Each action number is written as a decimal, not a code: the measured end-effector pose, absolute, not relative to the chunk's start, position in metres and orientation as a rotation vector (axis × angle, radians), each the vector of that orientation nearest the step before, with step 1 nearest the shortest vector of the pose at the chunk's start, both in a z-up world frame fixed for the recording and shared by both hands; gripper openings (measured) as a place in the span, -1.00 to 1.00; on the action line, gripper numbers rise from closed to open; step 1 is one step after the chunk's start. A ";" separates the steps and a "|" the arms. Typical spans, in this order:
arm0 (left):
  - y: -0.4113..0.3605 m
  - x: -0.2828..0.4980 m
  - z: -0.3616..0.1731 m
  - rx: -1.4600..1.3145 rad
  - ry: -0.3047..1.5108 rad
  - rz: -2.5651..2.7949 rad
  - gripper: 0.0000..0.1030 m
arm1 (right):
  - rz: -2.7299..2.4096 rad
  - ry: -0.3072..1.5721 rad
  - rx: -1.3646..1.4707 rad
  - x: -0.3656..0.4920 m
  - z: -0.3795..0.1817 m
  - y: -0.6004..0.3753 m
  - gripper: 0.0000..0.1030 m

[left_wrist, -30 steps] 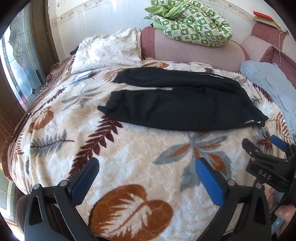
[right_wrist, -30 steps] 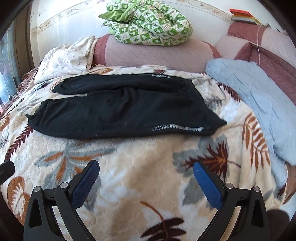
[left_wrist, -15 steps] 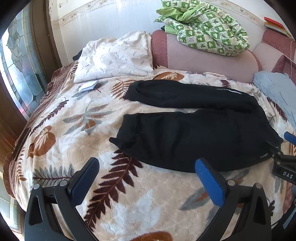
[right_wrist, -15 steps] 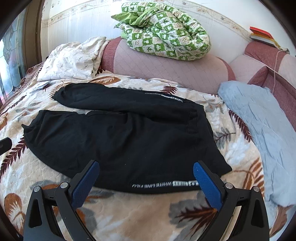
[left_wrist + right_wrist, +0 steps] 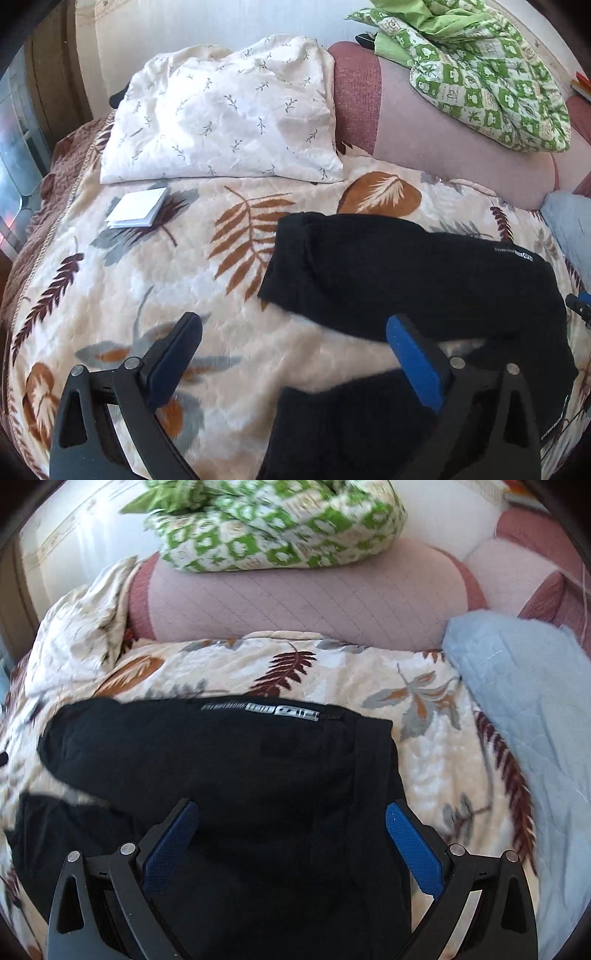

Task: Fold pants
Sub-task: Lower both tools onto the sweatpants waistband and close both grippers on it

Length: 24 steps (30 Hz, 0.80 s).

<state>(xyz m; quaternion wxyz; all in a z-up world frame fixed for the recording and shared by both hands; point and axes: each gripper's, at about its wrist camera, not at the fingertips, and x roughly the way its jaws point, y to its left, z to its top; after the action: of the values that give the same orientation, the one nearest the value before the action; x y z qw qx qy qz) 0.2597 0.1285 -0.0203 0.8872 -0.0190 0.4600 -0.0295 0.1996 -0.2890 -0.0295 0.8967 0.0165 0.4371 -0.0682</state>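
Both grippers, left (image 5: 291, 354) and right (image 5: 291, 834), have closed in over the pants (image 5: 258, 794), wide open, holding nothing; probably about to grab.

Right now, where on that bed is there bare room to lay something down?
The widest bare stretch of leaf blanket lies left of the black pants, below the small booklet and pillow. A narrower strip runs between the pants and blue blanket. The middle is crowded by the pants.
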 end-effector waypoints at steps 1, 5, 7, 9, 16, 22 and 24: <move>0.128 0.274 -0.024 -0.043 0.969 -0.080 0.85 | -0.141 0.913 0.061 0.211 -0.030 -0.298 0.99; 0.129 0.320 -0.042 -0.062 1.024 -0.117 0.64 | -0.135 0.943 0.154 0.255 -0.033 -0.333 0.97; 0.131 0.339 -0.051 -0.091 1.053 -0.149 0.64 | -0.127 0.952 0.160 0.275 -0.035 -0.342 0.97; 0.132 0.354 -0.060 -0.105 1.070 -0.161 0.64 | -0.098 0.974 0.137 0.295 -0.038 -0.340 0.97; 0.129 0.384 -0.082 -0.083 1.100 -0.156 0.64 | -0.008 1.027 0.058 0.343 -0.061 -0.323 0.95; 0.113 0.390 -0.090 0.004 1.095 -0.175 0.62 | 0.091 1.097 0.030 0.355 -0.086 -0.308 0.91; 0.108 0.389 -0.090 0.033 1.084 -0.187 -0.12 | 0.108 1.095 -0.015 0.352 -0.088 -0.304 0.86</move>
<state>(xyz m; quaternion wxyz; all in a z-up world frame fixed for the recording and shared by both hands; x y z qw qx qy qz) 0.3891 0.1082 -0.0896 0.8525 0.0158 0.5149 -0.0890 0.3516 -0.3041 -0.0877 0.8524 -0.0073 0.5203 0.0514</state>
